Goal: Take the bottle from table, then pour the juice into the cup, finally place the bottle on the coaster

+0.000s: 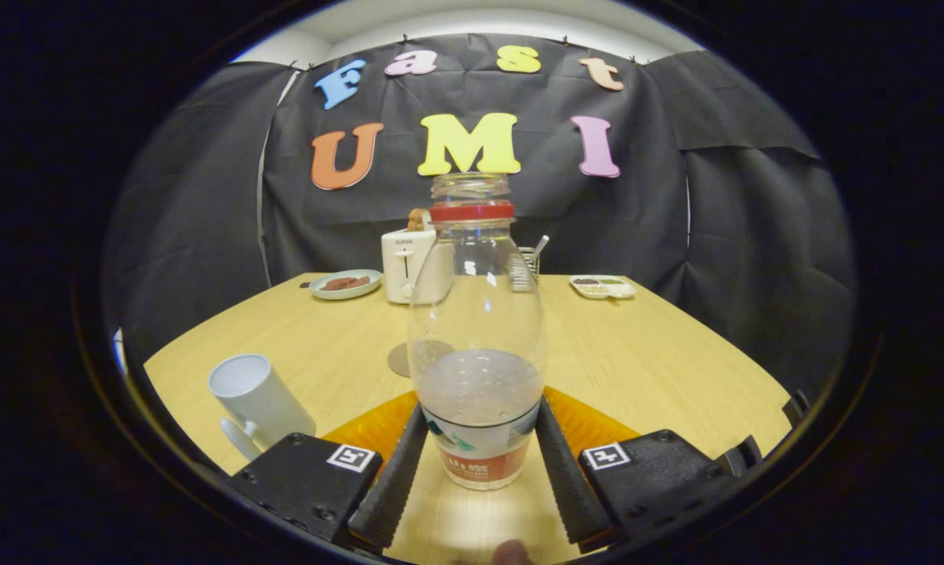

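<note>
The claw (478, 459) grips the open bottle (476, 345) low on its body, both fingers pressing its sides, held upright above the table (660, 353). The pour comes next, calling for a tilt toward the cup (258, 402) at near left.

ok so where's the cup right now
In the gripper view the cup stands on the table beside the hand-held gripper, off to one side of the bottle between its fingers.

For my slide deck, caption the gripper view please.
Tongs shut on a clear bottle, mug beside.
</note>
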The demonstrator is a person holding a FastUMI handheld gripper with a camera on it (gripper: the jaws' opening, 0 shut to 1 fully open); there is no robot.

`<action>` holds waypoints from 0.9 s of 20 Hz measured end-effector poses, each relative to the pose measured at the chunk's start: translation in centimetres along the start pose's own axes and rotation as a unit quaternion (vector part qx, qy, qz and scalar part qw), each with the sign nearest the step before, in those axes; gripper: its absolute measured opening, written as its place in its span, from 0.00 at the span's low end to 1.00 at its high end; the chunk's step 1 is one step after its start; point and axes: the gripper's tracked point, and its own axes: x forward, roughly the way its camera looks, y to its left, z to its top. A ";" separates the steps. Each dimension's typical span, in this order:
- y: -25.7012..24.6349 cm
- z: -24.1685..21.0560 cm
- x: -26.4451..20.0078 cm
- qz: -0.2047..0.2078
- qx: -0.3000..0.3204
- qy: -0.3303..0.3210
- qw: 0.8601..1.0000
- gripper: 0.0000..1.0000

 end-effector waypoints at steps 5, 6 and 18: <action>1.5 2.2 -1.1 0.002 -0.073 -0.019 0.997 0.78; 2.0 2.8 -1.3 0.004 -0.095 -0.024 0.995 0.78; 5.0 5.9 0.0 -0.019 -0.366 -0.026 0.930 0.77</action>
